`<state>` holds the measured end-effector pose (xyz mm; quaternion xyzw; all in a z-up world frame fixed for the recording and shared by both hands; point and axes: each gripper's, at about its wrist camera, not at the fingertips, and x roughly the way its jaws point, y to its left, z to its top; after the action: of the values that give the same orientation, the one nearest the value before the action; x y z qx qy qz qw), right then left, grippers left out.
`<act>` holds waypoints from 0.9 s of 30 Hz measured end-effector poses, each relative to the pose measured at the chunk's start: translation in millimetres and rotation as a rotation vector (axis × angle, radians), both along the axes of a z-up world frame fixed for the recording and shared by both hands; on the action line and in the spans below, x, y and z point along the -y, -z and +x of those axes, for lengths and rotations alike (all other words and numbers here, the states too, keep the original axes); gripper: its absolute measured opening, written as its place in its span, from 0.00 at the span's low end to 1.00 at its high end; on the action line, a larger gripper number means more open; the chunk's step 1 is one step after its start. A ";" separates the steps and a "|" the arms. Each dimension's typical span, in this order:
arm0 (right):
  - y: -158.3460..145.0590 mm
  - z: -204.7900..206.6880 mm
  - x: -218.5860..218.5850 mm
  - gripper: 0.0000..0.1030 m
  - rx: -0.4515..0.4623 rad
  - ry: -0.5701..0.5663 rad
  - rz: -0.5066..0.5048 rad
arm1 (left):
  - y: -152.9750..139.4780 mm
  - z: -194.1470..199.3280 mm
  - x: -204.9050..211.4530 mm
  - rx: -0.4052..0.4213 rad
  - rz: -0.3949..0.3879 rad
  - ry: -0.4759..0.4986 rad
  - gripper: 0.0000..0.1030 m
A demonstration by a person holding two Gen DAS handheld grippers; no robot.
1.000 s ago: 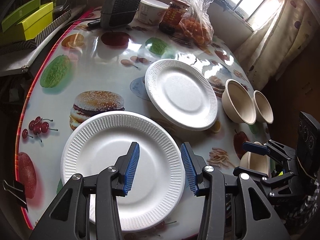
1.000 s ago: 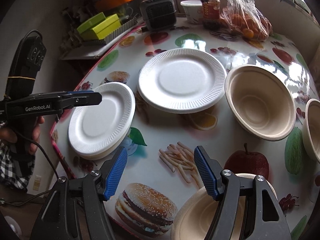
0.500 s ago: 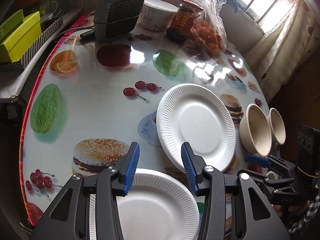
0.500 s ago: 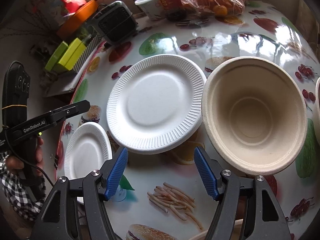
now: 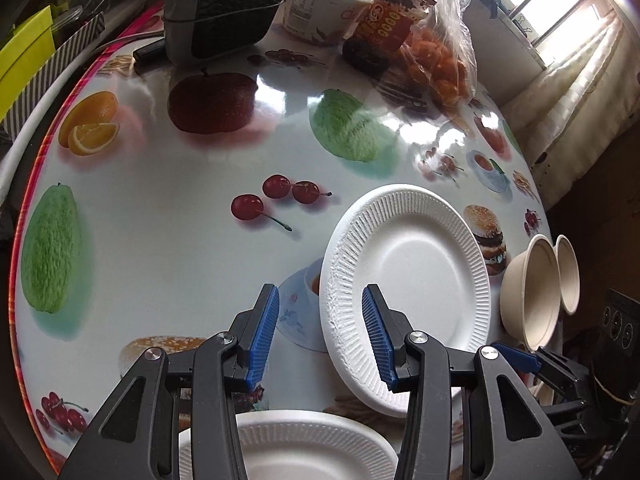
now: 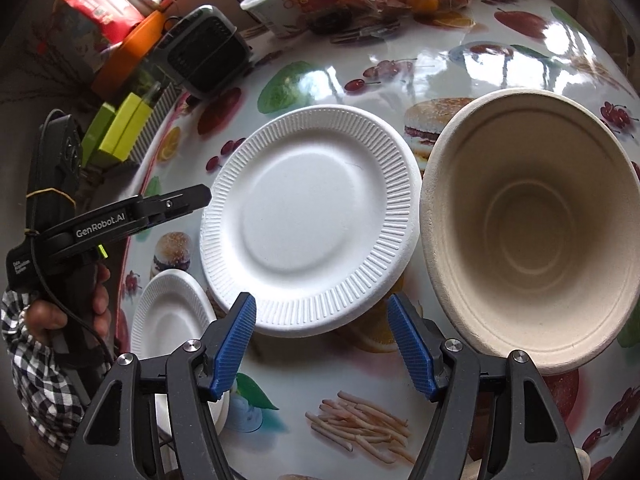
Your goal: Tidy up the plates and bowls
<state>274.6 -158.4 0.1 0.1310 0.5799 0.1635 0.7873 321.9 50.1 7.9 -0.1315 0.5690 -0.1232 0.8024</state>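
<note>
White foam: the large plate (image 5: 412, 292) lies flat on the printed table (image 5: 192, 216) and serves as the reference point.

Left gripper (image 5: 318, 336): points steeply down over the table, fingers forward. Jaws part open, nothing between the pads. In the left wrist view the plate's left rim sits in the gap between the blue pads (image 5: 262, 334), but below them; no contact can be confirmed. A second plate (image 5: 316, 440) lies nearer than the large plate, under the gripper's body, partly hidden.

Right gripper (image 6: 322, 346): also angled steeply down, jaws wide open and empty. Its tips hover at the large plate's (image 6: 310, 220) near edge. The left pad overlaps that rim in the right wrist view; whether it touches cannot be told.

Bowls: a tan bowl (image 6: 532, 232) stands upright just right of the large plate, rim beside rim. From the left wrist view, two bowls (image 5: 536, 288) sit side by side right of the plate; a further bowl edge shows low behind the right gripper.

Hand (image 6: 60, 312): seen in the right wrist view left of the large plate, wrapped round the left gripper's handle, checked sleeve (image 6: 36, 380) at the wrist.

Beyond the plate: a dark fan heater (image 5: 228, 4), a white tub (image 5: 320, 12), a jar (image 5: 384, 24) and a bag of oranges (image 5: 440, 60).
</note>
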 end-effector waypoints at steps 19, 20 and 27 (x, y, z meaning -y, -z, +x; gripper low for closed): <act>7.5 5.3 -1.9 0.61 -0.021 0.036 0.020 | 9.5 1.2 5.6 -0.021 0.009 0.015 0.19; 7.8 5.4 -1.8 0.60 -0.021 0.037 0.019 | 9.7 1.4 5.6 -0.022 0.009 0.015 0.19; 10.1 5.9 2.8 0.49 -0.031 0.063 0.017 | 10.0 -0.6 2.1 -0.026 0.016 0.009 0.18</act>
<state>280.5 -161.2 -10.0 0.1584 0.5864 0.1415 0.7817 321.4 48.0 -2.1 -0.1239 0.5808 -0.1205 0.7955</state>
